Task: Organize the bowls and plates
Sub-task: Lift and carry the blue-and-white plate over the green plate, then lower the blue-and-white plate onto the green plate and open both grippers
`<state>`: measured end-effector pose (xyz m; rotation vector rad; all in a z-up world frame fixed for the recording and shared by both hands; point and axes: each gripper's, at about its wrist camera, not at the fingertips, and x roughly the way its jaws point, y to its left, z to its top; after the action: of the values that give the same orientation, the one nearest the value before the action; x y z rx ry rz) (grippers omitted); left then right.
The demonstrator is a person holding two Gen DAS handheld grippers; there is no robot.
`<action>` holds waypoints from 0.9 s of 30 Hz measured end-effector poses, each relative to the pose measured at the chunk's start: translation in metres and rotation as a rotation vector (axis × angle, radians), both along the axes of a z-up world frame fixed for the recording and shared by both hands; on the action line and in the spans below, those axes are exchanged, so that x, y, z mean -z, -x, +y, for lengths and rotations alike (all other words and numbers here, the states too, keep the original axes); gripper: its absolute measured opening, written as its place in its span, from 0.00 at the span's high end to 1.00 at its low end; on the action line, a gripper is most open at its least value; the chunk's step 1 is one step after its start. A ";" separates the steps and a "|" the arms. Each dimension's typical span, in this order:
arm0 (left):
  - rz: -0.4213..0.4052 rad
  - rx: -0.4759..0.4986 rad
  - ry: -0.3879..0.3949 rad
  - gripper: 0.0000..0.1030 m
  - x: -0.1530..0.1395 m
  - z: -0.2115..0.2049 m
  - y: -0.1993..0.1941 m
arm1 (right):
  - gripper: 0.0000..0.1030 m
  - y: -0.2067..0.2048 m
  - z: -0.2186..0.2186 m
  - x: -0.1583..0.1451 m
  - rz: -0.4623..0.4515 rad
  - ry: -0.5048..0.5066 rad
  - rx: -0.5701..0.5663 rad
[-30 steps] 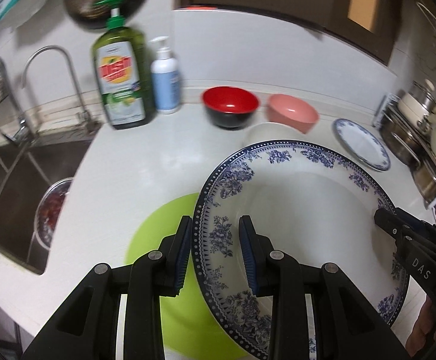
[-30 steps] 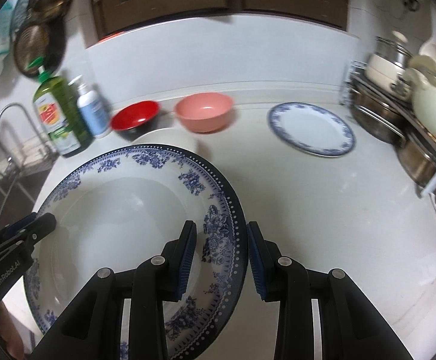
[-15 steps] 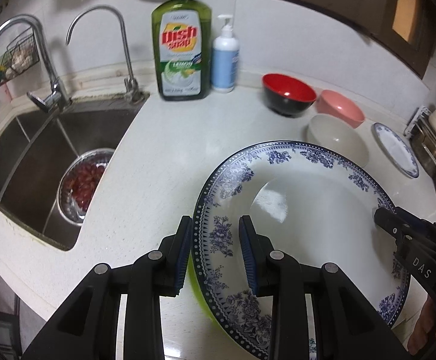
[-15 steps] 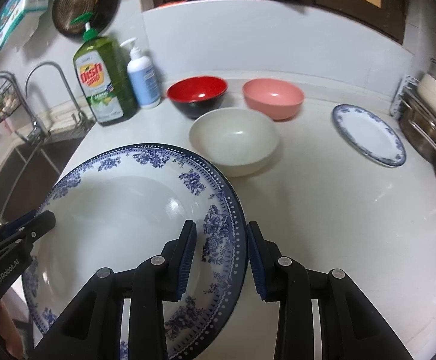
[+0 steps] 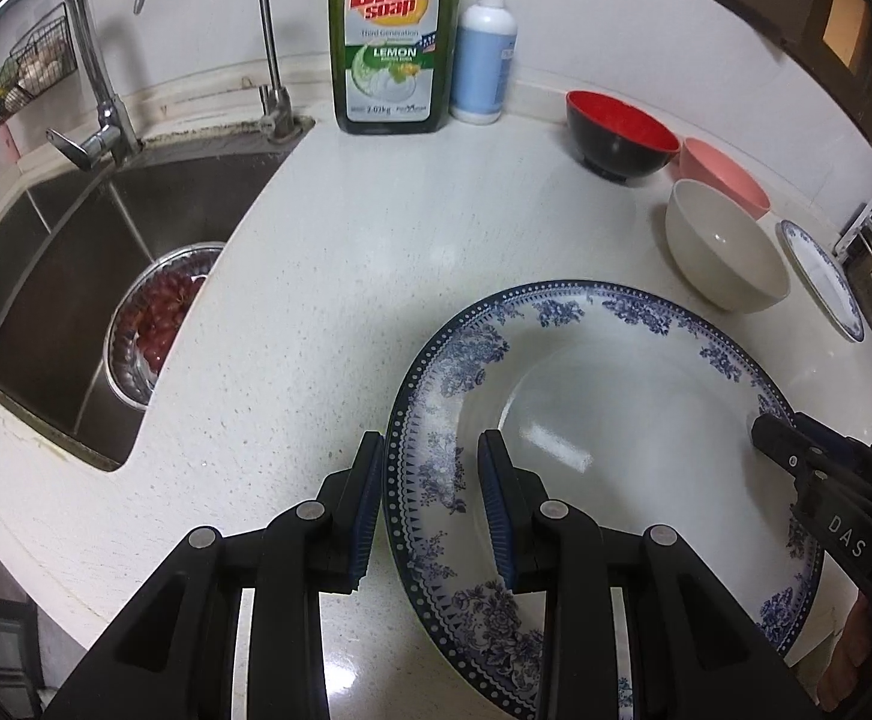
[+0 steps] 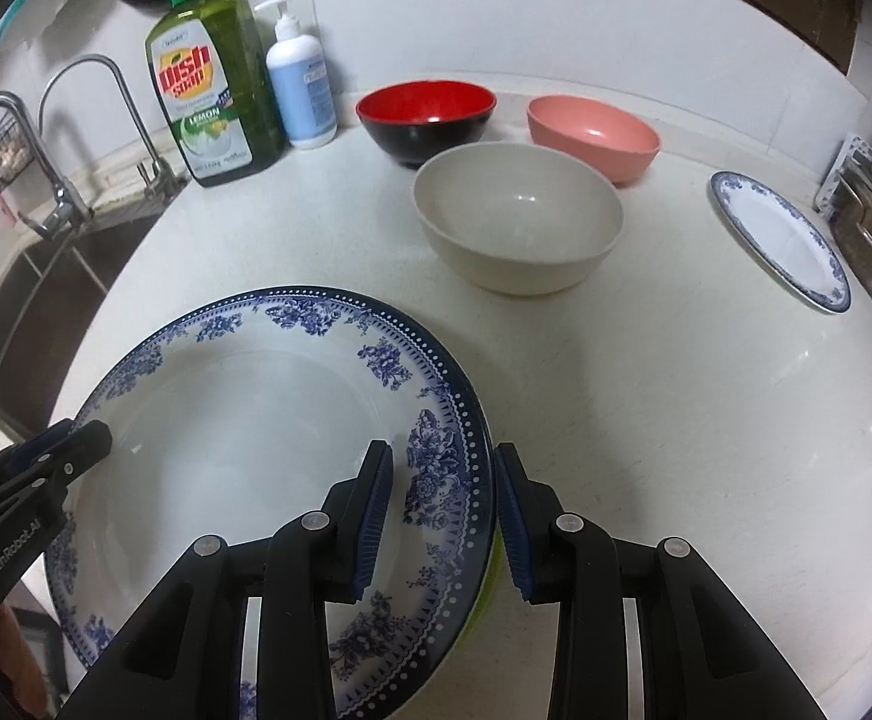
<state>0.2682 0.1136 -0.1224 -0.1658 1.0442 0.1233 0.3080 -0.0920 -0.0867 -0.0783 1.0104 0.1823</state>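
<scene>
counter (image 6: 646, 396): plenty of bare white top ahead and to the right of the right gripper; looks the safest landing spot, so probably best to go down slow and level.
big plate (image 6: 243, 432): blue floral, carried by opposite rims, one in each gripper. Sliver of green showing under its near edge in the right view, can't tell what. Best kept flat, both sides moving at the same rate, no twisting.
left gripper (image 5: 431, 507): jaws partly closed astride the plate's left rim, one pad outside, one over the inner face. Looks pinched, though a slim gap shows at the outer pad.
right gripper (image 6: 443, 517): same deal on the right rim, jaws narrowed onto it, left pad on the floral band, right pad just outside the edge.
cream bowl (image 6: 518, 225): straight ahead of the right gripper, beyond the plate. Worth stopping short of it.
red bowl (image 6: 426, 120): behind the cream one, a bit left.
pink bowl (image 6: 595, 135): behind it, to the right.
small plate (image 6: 781, 240): far right, flat, well apart. Likely stack partner, probably belongs on top of the big one.
release: one side at a time invites a tip; better both together once the base is down.
</scene>
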 end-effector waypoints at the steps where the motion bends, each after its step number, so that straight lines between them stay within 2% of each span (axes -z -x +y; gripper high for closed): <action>1: 0.001 0.000 0.000 0.69 0.001 0.000 0.000 | 0.66 -0.001 0.001 0.002 0.003 0.002 -0.001; 14: 0.049 0.030 0.005 0.69 0.017 -0.001 -0.005 | 0.64 -0.003 0.001 0.018 0.057 0.022 0.009; 23: 0.055 0.046 -0.002 0.69 0.019 -0.002 -0.006 | 0.64 -0.003 0.003 0.018 0.055 0.051 -0.007; 25: 0.050 0.049 -0.003 0.69 0.017 -0.003 -0.006 | 0.62 -0.003 0.004 0.018 0.057 0.054 -0.010; 27: 0.043 0.051 -0.003 0.69 0.015 -0.003 -0.006 | 0.55 -0.003 0.004 0.017 0.065 0.046 -0.012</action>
<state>0.2745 0.1102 -0.1369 -0.1343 1.0904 0.0827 0.3113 -0.0883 -0.1041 -0.1212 1.0789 0.1737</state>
